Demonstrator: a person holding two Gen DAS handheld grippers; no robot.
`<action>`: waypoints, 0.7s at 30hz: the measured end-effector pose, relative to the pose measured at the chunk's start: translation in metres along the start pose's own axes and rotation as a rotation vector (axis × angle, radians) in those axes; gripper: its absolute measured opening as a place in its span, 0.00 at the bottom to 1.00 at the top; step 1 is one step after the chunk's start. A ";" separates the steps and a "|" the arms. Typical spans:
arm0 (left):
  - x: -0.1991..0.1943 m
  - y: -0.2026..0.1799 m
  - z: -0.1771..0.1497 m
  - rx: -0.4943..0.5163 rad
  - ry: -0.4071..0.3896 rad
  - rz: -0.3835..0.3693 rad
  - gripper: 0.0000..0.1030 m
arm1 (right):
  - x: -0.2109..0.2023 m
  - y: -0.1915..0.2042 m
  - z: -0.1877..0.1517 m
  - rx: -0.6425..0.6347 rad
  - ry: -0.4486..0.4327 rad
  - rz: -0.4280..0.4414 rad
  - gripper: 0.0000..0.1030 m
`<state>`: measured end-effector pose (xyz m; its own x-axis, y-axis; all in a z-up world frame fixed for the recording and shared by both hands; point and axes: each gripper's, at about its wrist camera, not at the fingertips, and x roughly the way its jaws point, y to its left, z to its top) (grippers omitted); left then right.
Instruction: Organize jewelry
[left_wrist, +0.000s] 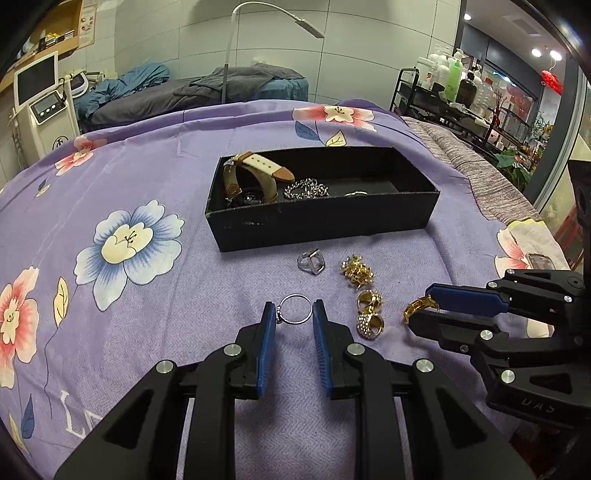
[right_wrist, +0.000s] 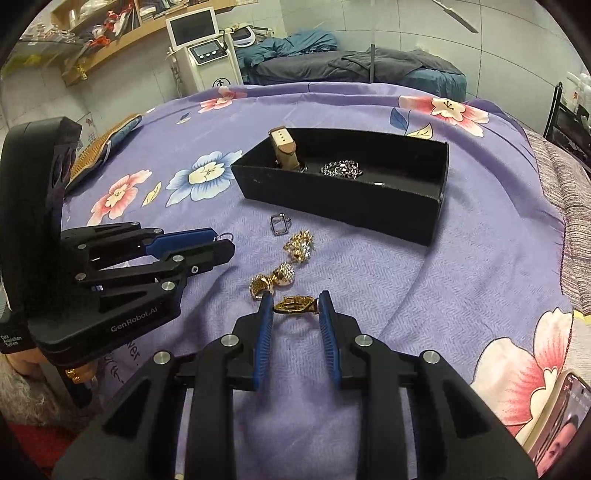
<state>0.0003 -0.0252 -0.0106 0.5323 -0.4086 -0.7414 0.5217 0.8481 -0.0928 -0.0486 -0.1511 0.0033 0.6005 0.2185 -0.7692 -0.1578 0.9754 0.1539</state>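
A black box (left_wrist: 325, 221) (right_wrist: 343, 199) on the purple floral cloth holds a cream-strapped watch (left_wrist: 255, 173) (right_wrist: 284, 147) and a silver chain (left_wrist: 306, 189) (right_wrist: 341, 168). In front of it lie a square silver ring (left_wrist: 312, 261) (right_wrist: 279, 224), a gold cluster (left_wrist: 357, 271) (right_wrist: 300, 246) and two gem-set gold rings (left_wrist: 370, 312) (right_wrist: 275, 279). My left gripper (left_wrist: 294, 313) (right_wrist: 224, 245) closes around a thin silver ring (left_wrist: 294, 309), both pads at its sides. My right gripper (right_wrist: 295, 304) (left_wrist: 424, 308) closes around a gold ring (right_wrist: 295, 305) (left_wrist: 417, 307).
A phone (right_wrist: 557, 417) lies on the cloth at the right. A woven mat (right_wrist: 99, 147) lies at the far left. A treatment bed, a lamp (left_wrist: 277, 22), a white machine (left_wrist: 40, 99) and a bottle shelf (left_wrist: 454, 81) stand behind.
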 end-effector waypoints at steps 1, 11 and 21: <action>-0.001 0.000 0.002 -0.001 -0.004 -0.001 0.20 | -0.001 -0.001 0.002 0.003 -0.006 -0.002 0.25; -0.004 -0.005 0.027 0.025 -0.051 -0.005 0.20 | -0.009 -0.009 0.026 0.029 -0.068 -0.034 0.25; 0.002 -0.006 0.072 0.031 -0.108 -0.015 0.20 | -0.016 -0.031 0.061 0.070 -0.140 -0.079 0.25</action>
<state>0.0461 -0.0554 0.0368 0.5921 -0.4565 -0.6641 0.5496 0.8314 -0.0815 -0.0051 -0.1834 0.0489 0.7129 0.1384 -0.6875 -0.0541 0.9883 0.1428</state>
